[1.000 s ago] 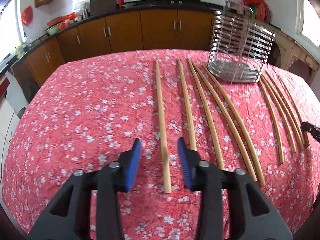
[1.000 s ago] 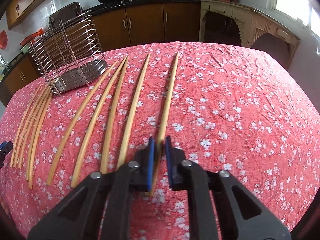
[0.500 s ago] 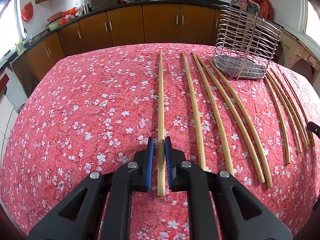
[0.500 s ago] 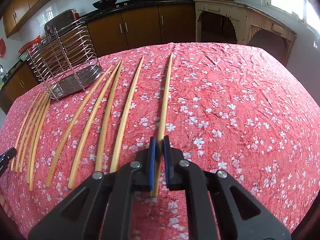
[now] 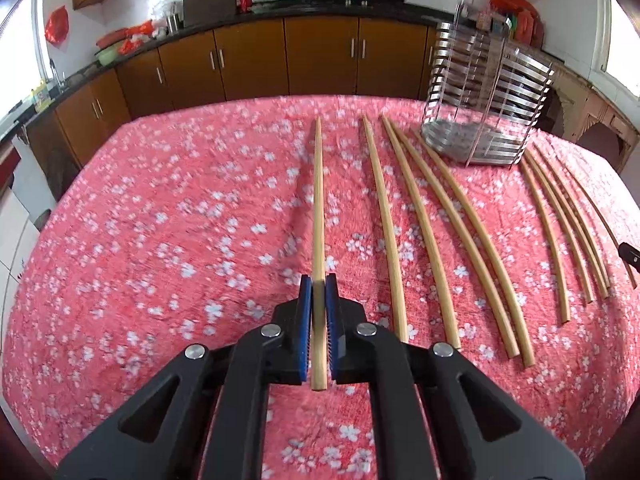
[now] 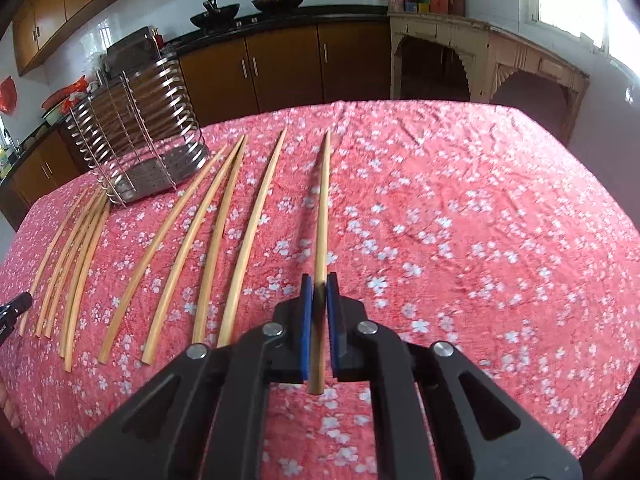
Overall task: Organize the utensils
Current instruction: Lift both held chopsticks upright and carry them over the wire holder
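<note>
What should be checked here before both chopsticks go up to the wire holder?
1. Left gripper shut on its chopstick: ok, its jaws have just closed on it.
2. Right gripper shut on its chopstick: ok.
3. Grip near the butt end, tip pointing ahead: ok for both.
4. Holder upright on the cloth: ok.
5. Holder empty enough to receive them: cannot tell, though nothing sticks out above its rim.
6. Loose chopsticks clear of the held ones: ok, none touching.
</note>
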Tool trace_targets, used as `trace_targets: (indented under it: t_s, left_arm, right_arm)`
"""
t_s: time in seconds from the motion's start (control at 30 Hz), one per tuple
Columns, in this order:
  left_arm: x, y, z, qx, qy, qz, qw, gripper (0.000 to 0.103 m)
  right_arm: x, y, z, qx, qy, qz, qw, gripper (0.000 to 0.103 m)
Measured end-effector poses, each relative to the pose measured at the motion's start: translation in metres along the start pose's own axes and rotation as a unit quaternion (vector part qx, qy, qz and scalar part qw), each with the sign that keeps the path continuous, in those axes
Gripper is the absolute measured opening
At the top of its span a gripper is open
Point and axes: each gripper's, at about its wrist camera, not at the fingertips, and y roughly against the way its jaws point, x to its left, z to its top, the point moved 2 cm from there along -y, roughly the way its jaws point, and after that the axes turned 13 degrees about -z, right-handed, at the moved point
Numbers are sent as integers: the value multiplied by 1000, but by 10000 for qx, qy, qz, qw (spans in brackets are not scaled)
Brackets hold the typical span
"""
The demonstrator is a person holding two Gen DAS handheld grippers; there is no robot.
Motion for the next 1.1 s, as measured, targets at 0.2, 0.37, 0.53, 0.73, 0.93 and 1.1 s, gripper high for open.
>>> trace_targets:
  t_s: [0.2,0.37,0.53,0.73,0.93,1.1]
  left_arm:
    - [-5,44,12,-729,-139,-87,9972,7]
    - [-5,85,29,-1504,-94,-257,9882,7]
    - [-2,114,50,-2075,22,-339,9777,7]
    - [3,125,68,-2307,130,-317,9724,7]
    - [1,126,78,-2366,151,-290,9711,7]
    - [-1,125,79,-2376,126,-294,9708,7]
  right_arm:
    - [-17,37,15,-625,-132,-83,9979,8]
    - [-27,67,31,-1228,-235,-151,9920,8]
    - [-36,88,48,-1723,-390,-110,9842,8]
    - [-41,99,69,-2006,-603,136,9777,7]
    - [-45,104,85,-2124,-800,304,9734,7]
    - [-46,108,91,-2215,-848,350,9708,7]
